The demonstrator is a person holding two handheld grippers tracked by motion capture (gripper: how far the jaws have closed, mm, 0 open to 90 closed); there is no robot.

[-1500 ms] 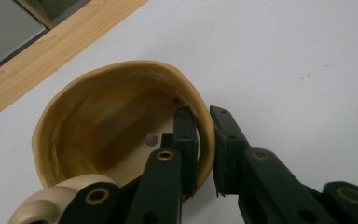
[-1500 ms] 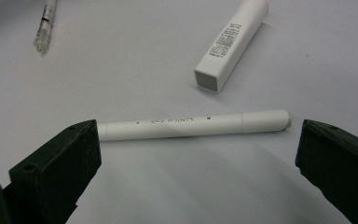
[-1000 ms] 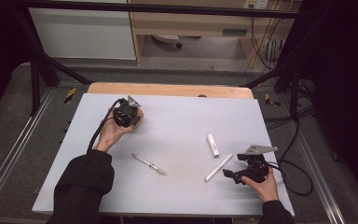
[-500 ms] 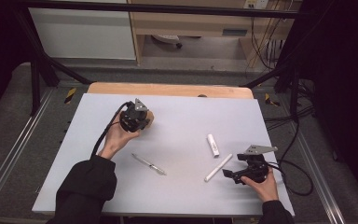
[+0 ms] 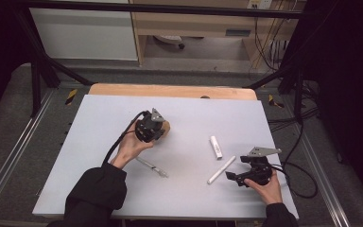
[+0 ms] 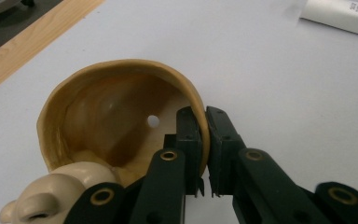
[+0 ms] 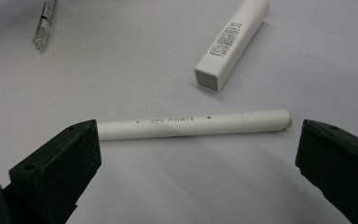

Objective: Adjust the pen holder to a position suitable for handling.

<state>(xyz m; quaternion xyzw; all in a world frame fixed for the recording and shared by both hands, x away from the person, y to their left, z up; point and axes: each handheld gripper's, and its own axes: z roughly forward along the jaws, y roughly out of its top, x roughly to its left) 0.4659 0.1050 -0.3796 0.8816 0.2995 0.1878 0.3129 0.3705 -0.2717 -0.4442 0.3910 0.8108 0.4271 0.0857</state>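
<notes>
My left gripper [image 5: 157,128] [image 6: 204,116] is shut on the rim of a tan hollow shell [image 5: 166,126] [image 6: 112,107] with a small round hole in its wall, held near the table's middle. A cream rounded piece [image 6: 51,196] shows by the shell's lower edge. My right gripper [image 5: 231,177] [image 7: 198,140] rests open at the front right, its jaws wide apart on either side of a white pen [image 5: 221,170] [image 7: 191,123] lying on the table.
A white rectangular tube box [image 5: 215,146] [image 7: 233,42] [image 6: 340,16] lies just beyond the pen. A clear slim tool [image 5: 152,167] [image 7: 44,23] lies near the left forearm. The white tabletop [image 5: 99,123] has a wooden strip [image 5: 170,91] along its far edge.
My left gripper has carried the tan shell to the right, toward the table's middle. The right gripper, pen and box have stayed put.
</notes>
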